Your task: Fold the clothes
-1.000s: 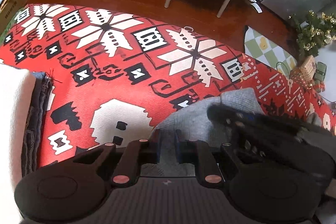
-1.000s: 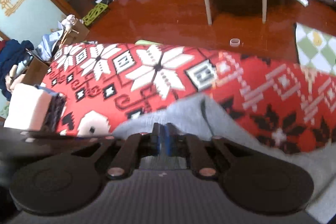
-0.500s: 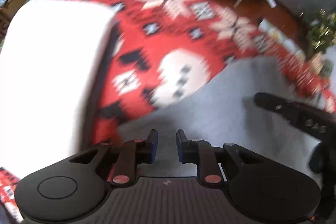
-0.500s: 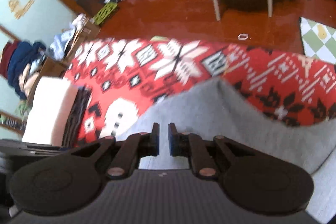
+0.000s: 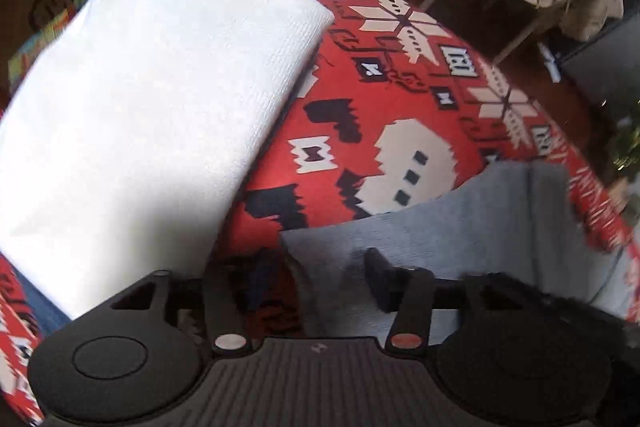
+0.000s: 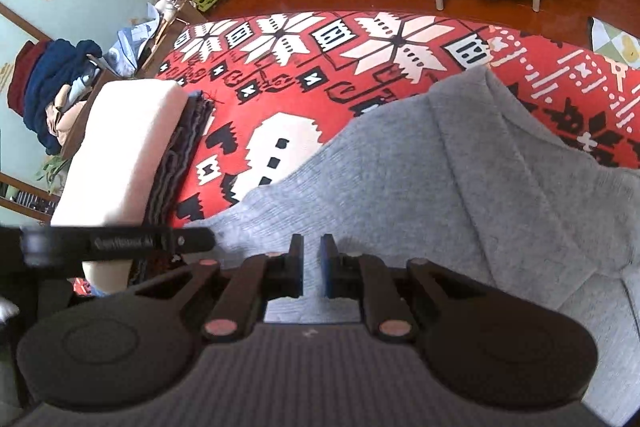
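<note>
left gripper lets go over the grey garment

the left gripper [image 5: 296,287] has its jaws opening wide over the near left corner of the grey garment [image 5: 460,227]; the cloth lies under and between the fingers, and the pads are not pressing on it. a second ago these jaws were nearly together on the grey fabric, and the view has since swung left, so the folded white cloth [image 5: 152,115] that sat at the picture's left edge now fills much of the left side

the right gripper [image 6: 311,267] has its fingers standing a narrow slit apart above the garment [image 6: 460,187], with grey cloth showing in the gap and no pinch on it. a second ago they were pressed together on the fabric

the garment lies spread on the red patterned blanket [image 6: 360,67], reaching from the near edge towards the far right. in the right wrist view the white cloth [image 6: 124,147] rests on a stack of dark folded clothes [image 6: 180,155] at the blanket's left end, well apart from the garment. the left gripper's dark bar [image 6: 120,243] crosses the lower left of that view
</note>
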### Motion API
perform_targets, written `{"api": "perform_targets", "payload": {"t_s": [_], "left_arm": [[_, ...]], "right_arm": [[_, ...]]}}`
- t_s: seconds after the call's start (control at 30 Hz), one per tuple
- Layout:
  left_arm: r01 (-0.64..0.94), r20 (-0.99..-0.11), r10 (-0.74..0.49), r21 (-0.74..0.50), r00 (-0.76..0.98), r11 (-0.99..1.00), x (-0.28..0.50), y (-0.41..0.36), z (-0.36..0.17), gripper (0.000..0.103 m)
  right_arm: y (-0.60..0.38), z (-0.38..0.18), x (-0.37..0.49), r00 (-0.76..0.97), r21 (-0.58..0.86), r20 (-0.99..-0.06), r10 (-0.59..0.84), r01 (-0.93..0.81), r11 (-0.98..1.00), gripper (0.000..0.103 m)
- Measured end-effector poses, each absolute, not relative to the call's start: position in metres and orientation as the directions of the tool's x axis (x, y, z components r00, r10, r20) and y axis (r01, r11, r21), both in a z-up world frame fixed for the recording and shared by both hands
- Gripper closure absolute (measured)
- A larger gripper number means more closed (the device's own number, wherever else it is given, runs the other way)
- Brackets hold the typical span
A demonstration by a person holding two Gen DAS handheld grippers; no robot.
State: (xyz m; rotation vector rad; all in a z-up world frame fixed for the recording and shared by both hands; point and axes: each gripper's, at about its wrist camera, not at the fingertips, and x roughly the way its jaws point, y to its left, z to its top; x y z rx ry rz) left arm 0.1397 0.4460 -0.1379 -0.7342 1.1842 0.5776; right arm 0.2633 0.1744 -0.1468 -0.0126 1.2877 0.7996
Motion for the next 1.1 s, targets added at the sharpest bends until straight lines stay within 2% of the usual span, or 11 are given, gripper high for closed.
{"api": "perform_targets", "payload": {"t_s": [0.1,0.17,0.23,0.27,0.33,0.37,0.5,0.7,0.97,1.1], "left_arm": [[-0.741,-0.959,0.024,-0.202,0.282,0.640,0.143,0.444,-0.137,0.052],[-0.732,-0.965,0.040,-0.169,0.258,0.660,0.147,0.442,-0.142,0.063],[-0.715,-0.966,0.059,-0.145,0.253,0.684,0.150,0.439,-0.145,0.068],[-0.704,-0.965,0.075,-0.131,0.253,0.698,0.151,0.437,-0.145,0.080],[-0.666,-0.963,0.129,-0.064,0.237,0.743,0.152,0.430,-0.147,0.097],[-0.651,-0.960,0.150,-0.043,0.238,0.758,0.153,0.427,-0.147,0.098],[-0.645,-0.937,0.243,0.026,0.250,0.763,0.148,0.425,-0.138,0.098],[-0.639,-0.940,0.257,0.058,0.223,0.767,0.146,0.429,-0.149,0.098],[-0.676,-0.953,0.214,0.012,0.216,0.737,0.137,0.432,-0.141,0.084],[-0.703,-0.959,0.192,-0.011,0.209,0.711,0.117,0.427,-0.128,0.077]], "right_arm": [[0.176,-0.145,0.265,0.062,0.411,-0.853,0.518,-0.532,0.740,0.092],[0.177,-0.144,0.265,0.066,0.408,-0.853,0.517,-0.532,0.742,0.092],[0.178,-0.144,0.266,0.070,0.405,-0.854,0.515,-0.533,0.743,0.092],[0.179,-0.144,0.266,0.072,0.403,-0.854,0.515,-0.533,0.744,0.092],[0.180,-0.145,0.267,0.075,0.398,-0.856,0.511,-0.535,0.745,0.092],[0.181,-0.145,0.267,0.076,0.395,-0.858,0.509,-0.536,0.746,0.092],[0.184,-0.149,0.270,0.085,0.381,-0.862,0.500,-0.542,0.749,0.092],[0.192,-0.164,0.291,0.119,0.349,-0.870,0.479,-0.537,0.768,0.092],[0.199,-0.171,0.306,0.141,0.327,-0.868,0.476,-0.558,0.762,0.095],[0.196,-0.164,0.303,0.137,0.342,-0.865,0.482,-0.544,0.767,0.090]]}}
